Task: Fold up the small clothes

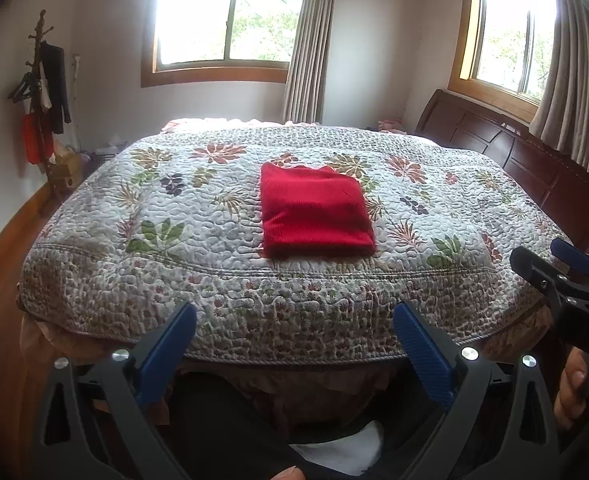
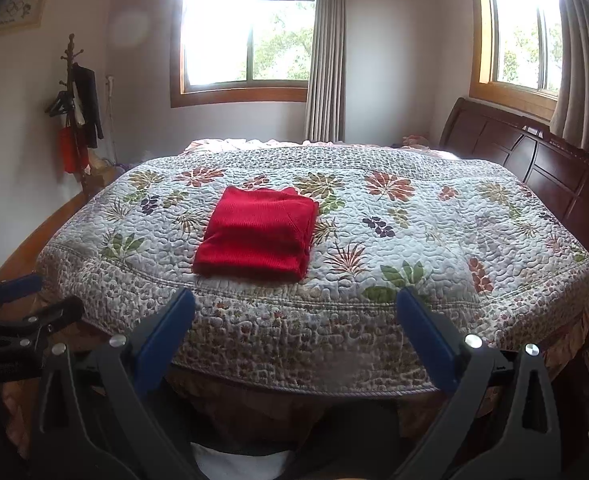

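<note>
Item: red knit garment (image 1: 314, 212), folded into a neat, roughly square packet, ribbed weave, soft edges, a scalloped hem showing along its far side. Location: lying flat on the bed's quilted floral coverlet (image 1: 198, 240), toward the near edge, apart from everything else.

Left tongs (image 1: 294, 340): released, blue ribbed pads spread wide, holding nothing, held off the near edge of the bed. Right tongs (image 2: 294, 320): likewise released and empty, at the same edge, just beside the left pair.

Key relation: the packet lies straight ahead of both tongs, well apart from them across the coverlet's border. From the left wrist view it sits slightly right of centre; from the right wrist view, left of centre, so it falls between the two, neither hand clearly nearer. Its sides run nearly equal; the slightly longer axis appears to run away from the tongs.

Judgement: folding looks complete or nearly so.

Surroundings: dark wooden headboard (image 1: 506, 148), curtained windows, coat stand (image 1: 42, 92) with hanging clothes.
</note>
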`<state>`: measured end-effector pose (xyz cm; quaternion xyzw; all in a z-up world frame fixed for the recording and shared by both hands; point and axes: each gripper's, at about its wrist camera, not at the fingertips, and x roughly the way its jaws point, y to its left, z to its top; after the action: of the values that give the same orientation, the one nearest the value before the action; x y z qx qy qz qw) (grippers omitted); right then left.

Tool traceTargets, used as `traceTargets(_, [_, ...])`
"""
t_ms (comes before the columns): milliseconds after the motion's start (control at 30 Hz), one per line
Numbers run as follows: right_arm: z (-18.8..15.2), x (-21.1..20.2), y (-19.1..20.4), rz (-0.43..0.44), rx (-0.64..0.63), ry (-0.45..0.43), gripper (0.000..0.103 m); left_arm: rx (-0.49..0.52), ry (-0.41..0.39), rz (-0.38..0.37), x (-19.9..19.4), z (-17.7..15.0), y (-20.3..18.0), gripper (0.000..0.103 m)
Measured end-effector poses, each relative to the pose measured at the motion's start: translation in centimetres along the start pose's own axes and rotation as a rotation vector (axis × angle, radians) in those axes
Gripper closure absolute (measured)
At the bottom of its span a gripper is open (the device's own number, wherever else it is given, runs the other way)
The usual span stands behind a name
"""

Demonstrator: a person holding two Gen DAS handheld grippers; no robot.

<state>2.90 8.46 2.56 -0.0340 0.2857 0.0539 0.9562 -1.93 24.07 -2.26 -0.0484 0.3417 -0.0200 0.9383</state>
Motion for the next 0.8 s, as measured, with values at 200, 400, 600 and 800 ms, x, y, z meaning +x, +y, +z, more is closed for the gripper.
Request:
traceTargets(200, [0.4,1.2,0.0,0.007,-0.002,0.016,0.003,-0.001,0.006,0.030,0.9,0.7,0.5,0.004])
traceTargets(400, [0.8,2.1,0.2,0.021,-0.011,0.026,0.003,-0.012,0.007,0.046,1.2,1.1,1.0,0.004])
traceTargets(600, [0.8,2.4,0.4,0.033,-0.016,0.027,0.003,-0.003,0.007,0.081,1.3,1.2,1.0,0.004])
traceTargets(800, [0.6,2.2,0.3,0.033,-0.013,0.028,0.003,0.006,0.005,0.084,1.3,1.1,0.7,0.004])
